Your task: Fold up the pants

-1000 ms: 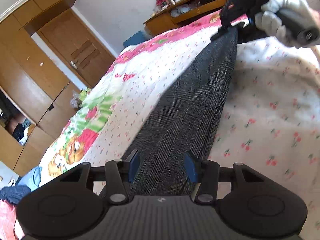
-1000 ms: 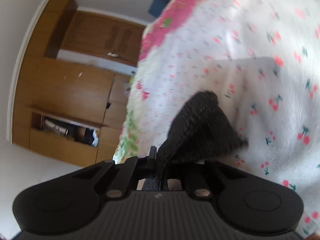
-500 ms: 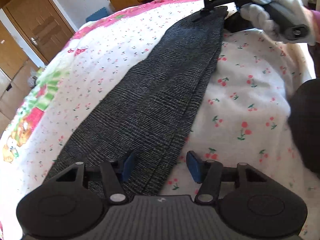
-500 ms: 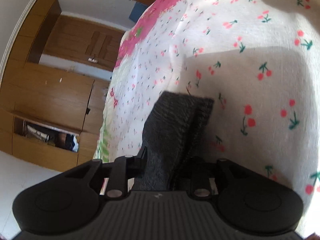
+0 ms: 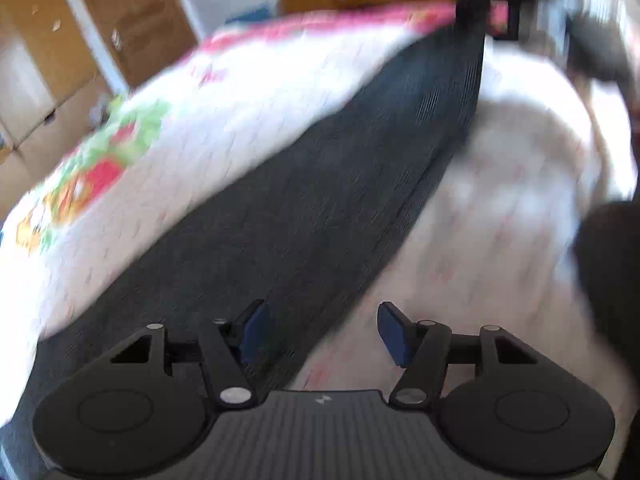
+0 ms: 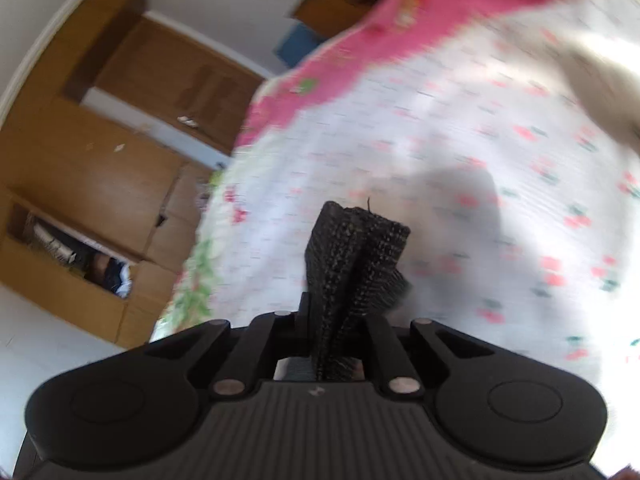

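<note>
Widening over the last second, the left gripper (image 5: 320, 330) hangs empty over the pants (image 5: 304, 200), stretched from lower left to upper right. Right gripper (image 6: 334, 344) pinches the bunched end at centre; a hard tug could slip it free.

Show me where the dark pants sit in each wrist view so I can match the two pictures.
Left wrist: the dark pants run as a long strip from bottom left up to top right across the cherry-print bedspread.
Right wrist: only a bunched end of the pants shows, centre frame, pinched in the right tool.
Shared landmark: the wooden door.
</note>
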Tool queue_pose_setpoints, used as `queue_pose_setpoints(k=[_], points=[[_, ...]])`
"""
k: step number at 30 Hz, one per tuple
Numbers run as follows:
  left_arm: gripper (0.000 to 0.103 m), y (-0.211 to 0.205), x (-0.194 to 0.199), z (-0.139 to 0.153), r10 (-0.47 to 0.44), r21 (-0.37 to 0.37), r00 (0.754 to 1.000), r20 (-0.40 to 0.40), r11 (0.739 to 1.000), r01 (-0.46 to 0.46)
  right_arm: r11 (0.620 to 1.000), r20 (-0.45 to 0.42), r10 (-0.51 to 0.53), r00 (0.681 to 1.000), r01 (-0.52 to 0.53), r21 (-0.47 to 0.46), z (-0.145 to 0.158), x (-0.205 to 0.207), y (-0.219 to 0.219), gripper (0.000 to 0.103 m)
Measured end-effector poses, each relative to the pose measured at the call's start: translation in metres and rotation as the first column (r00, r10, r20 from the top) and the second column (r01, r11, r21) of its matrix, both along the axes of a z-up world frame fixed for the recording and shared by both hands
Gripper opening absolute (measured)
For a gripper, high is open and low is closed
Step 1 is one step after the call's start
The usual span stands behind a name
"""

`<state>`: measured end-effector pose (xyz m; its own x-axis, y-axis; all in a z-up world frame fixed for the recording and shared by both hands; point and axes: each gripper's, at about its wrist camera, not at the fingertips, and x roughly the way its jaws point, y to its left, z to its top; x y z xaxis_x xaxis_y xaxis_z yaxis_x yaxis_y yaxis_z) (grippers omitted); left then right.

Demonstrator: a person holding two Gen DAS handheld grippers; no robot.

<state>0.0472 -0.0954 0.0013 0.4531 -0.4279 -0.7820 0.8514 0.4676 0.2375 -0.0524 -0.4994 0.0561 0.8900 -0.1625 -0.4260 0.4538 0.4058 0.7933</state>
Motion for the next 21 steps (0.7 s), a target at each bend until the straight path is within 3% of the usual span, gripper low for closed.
queue_pose_setpoints(k=[1,3,5,7,9,11,12,14,16,17,19,20,21], points=[[0.073,0.014,0.006,-0.008,0.020,0.004,0.998,-0.052,1.000,-0.020,1.000,0.010,0.015,1.000,-0.014,-0.025,0.015,0.008,0.007,0.007],[0.073,0.039,0.010,0.000,0.065,-0.074,0.991,-0.115,0.995,-0.074,0.996,0.030,0.046,0.998,-0.044,-0.077,0.045,0.025,0.023,0.007],[0.073,0.062,0.007,0.012,0.101,-0.113,0.990,-0.096,0.987,-0.111,0.985,0.006,0.073,0.997,-0.071,-0.159,0.067,0.041,0.040,0.007],[0.073,0.085,-0.002,0.020,0.145,-0.144,0.989,-0.026,0.979,-0.147,0.972,-0.095,0.068,0.993,-0.087,-0.218,0.070,0.056,0.053,0.008],[0.073,0.106,-0.002,0.023,0.188,-0.160,0.982,0.027,0.970,-0.182,0.958,-0.272,0.021,0.962,-0.097,-0.269,0.055,0.065,0.059,0.012],[0.073,0.118,0.002,0.024,0.219,-0.165,0.974,0.062,0.965,-0.206,0.944,-0.474,-0.009,0.881,-0.149,-0.295,0.033,0.065,0.063,0.015],[0.073,0.121,0.006,0.025,0.227,-0.159,0.971,0.077,0.964,-0.213,0.935,-0.531,-0.042,0.846,-0.154,-0.319,0.028,0.059,0.069,0.015],[0.073,0.129,0.007,0.022,0.228,-0.168,0.969,0.097,0.963,-0.210,0.928,-0.545,-0.094,0.833,-0.124,-0.350,0.033,0.031,0.079,0.015],[0.073,0.133,0.010,0.021,0.231,-0.193,0.968,0.100,0.959,-0.209,0.900,-0.517,-0.101,0.850,-0.143,-0.412,0.057,0.008,0.102,0.015],[0.073,0.134,0.013,0.020,0.242,-0.207,0.965,0.105,0.954,-0.217,0.877,-0.494,-0.065,0.867,-0.186,-0.442,0.069,0.008,0.118,0.015],[0.073,0.139,0.018,0.022,0.280,-0.240,0.954,0.106,0.938,-0.249,0.809,-0.446,0.135,0.885,-0.358,-0.466,0.095,0.036,0.160,0.019],[0.073,0.140,0.022,0.022,0.305,-0.264,0.947,0.101,0.926,-0.270,0.771,-0.430,0.258,0.865,-0.453,-0.448,0.099,0.060,0.180,0.031],[0.073,0.145,0.026,0.023,0.328,-0.279,0.940,0.094,0.915,-0.291,0.726,-0.399,0.407,0.822,-0.556,-0.404,0.097,0.093,0.200,0.036]])
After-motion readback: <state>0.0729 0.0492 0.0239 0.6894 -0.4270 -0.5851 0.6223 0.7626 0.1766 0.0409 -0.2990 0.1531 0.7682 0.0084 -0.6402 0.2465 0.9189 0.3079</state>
